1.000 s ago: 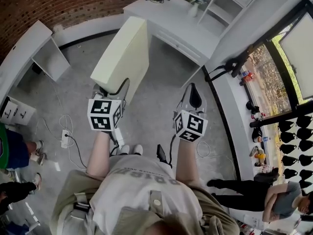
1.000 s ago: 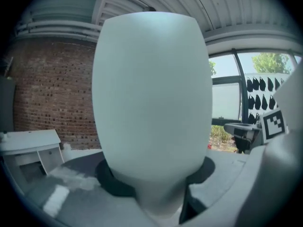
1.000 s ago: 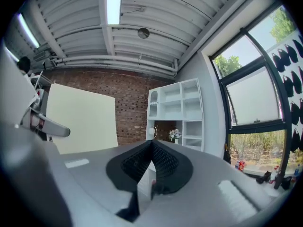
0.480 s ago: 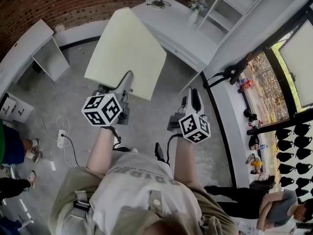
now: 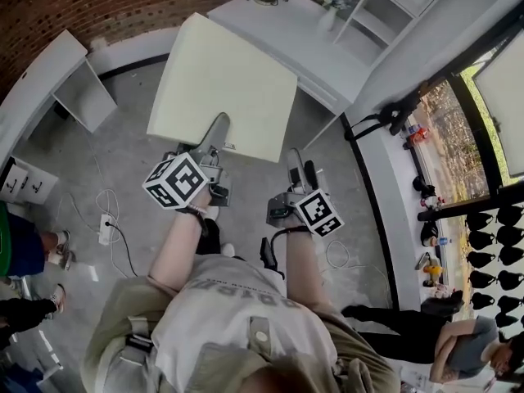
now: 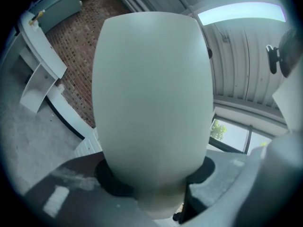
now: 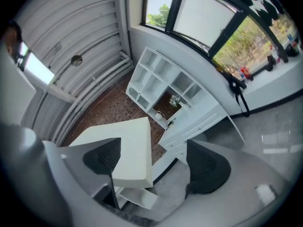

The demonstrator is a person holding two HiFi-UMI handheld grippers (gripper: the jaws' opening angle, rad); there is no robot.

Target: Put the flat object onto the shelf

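Left claw [image 5: 214, 137]: clamping the board [image 5: 225, 84] by its near edge; board stretching ahead of it.
Right claw [image 5: 300, 169]: jaws just been opening, now gaping on nothing; sitting lower than before, beside the board's near corner.
Board: showing its broad face upward now, having been standing on edge a second ago.
Shelf [image 5: 385, 6]: standing well beyond both claws.

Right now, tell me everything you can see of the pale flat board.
The flat board is a pale cream, thick rectangular slab, plain and matte, perhaps foam. It hangs above the floor, broad face up, before the white desk. The left gripper clamps its near edge.
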